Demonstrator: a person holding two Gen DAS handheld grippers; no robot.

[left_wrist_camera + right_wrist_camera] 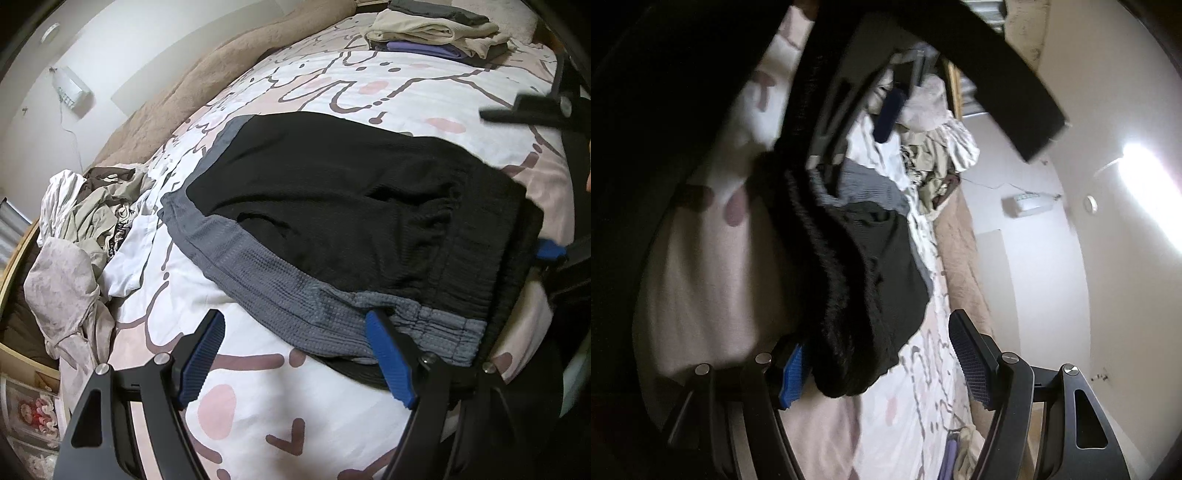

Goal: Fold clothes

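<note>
Right now the black-and-grey shorts [351, 221] lie flat on the bed [258, 406], the left gripper [295, 362] spread wide at their waistband, the right gripper [882, 369] also released beside them.

Black-and-grey shorts [351, 221] spread on patterned bedsheet [258, 406], left tongs [295, 358] gaping wide at waistband, unfolded clothes heap [85, 229] beside
</note>
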